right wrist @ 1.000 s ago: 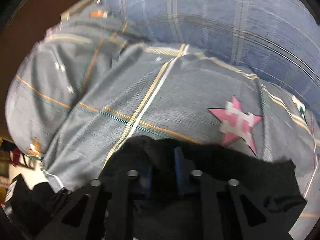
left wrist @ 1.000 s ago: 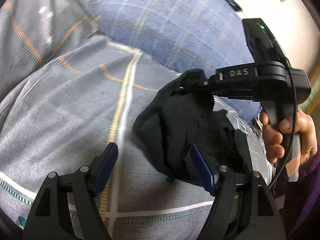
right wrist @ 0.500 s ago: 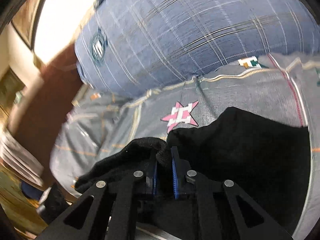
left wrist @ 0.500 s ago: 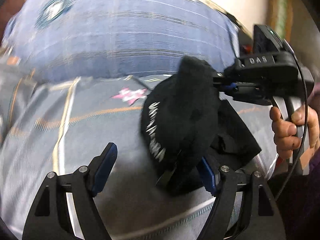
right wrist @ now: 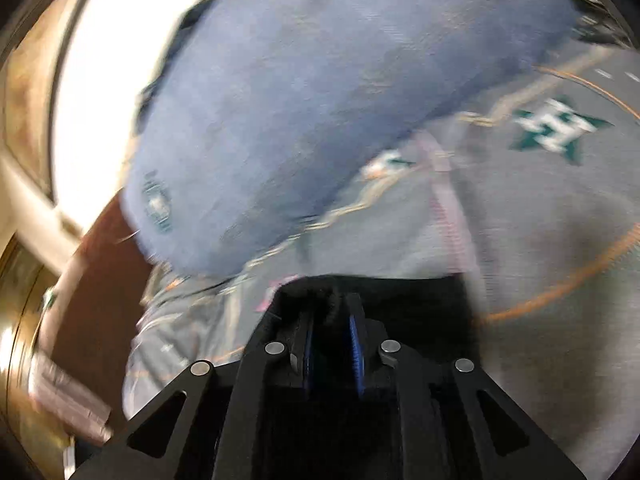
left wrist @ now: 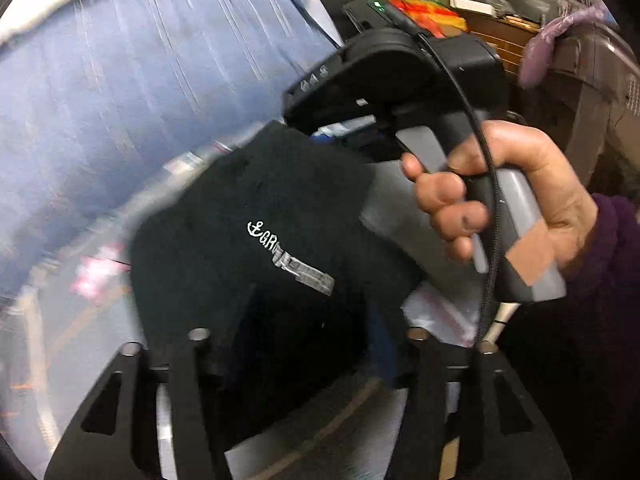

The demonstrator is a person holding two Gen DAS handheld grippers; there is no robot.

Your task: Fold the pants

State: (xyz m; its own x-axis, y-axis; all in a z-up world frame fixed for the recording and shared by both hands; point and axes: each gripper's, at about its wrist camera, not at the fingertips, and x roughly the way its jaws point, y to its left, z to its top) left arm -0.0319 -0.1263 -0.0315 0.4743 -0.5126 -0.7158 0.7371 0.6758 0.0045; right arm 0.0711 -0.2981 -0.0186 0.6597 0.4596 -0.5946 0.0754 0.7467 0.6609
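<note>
Pants point(left wrist: 256, 216): black, soft knit, bunched.

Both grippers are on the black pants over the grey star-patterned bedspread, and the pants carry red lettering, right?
Not red: the lettering on the black pants is white, as the left wrist view shows. The rest holds: the pants sit in the left gripper and right gripper, over the grey star-patterned bedspread.
</note>
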